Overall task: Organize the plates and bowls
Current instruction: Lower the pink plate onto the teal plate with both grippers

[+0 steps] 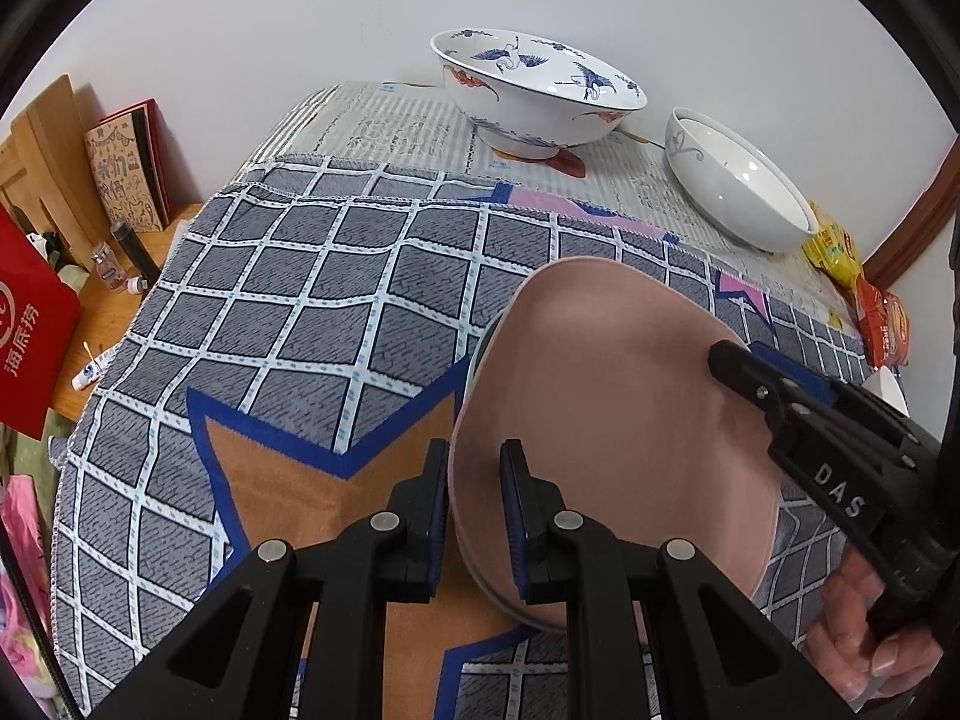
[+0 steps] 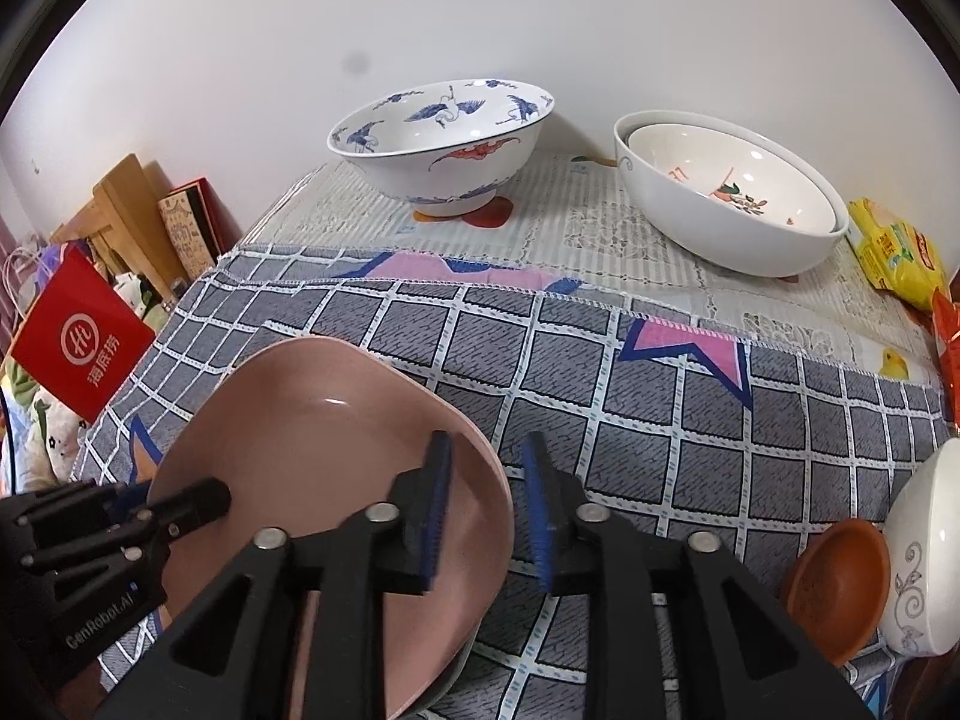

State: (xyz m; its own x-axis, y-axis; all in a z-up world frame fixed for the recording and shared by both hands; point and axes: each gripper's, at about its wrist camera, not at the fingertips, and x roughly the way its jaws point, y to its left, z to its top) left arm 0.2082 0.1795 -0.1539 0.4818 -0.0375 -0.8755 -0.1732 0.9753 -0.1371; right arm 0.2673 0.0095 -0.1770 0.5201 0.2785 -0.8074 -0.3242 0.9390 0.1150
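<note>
The pink plate (image 1: 606, 420) lay on the checked cloth (image 1: 300, 312) near the front of the table, seemingly atop a second, greyer dish whose edge peeped out beneath it. The left tool (image 1: 474, 510) was clamped on the plate's near rim, one pad outside and one inside. The right tool (image 2: 486, 516) straddled the opposite rim with its jaws parted, and neither pad seemed to press on the plate. The risk, as I judged it, was that the plate now hung on a single edge grip: any lift or tug from the left could tip it, slide it off the dish below or drag the cloth into folds. The right tool's inner finger (image 2: 435, 504) could also catch the rim on leaving. Both tools pointed steeply downward from the near side, converging on the plate, with a hand (image 1: 864, 630) visible around the right handle. The crane-patterned bowl (image 2: 441, 144) and nested white bowls (image 2: 729, 198) stood well apart by the wall.
</note>
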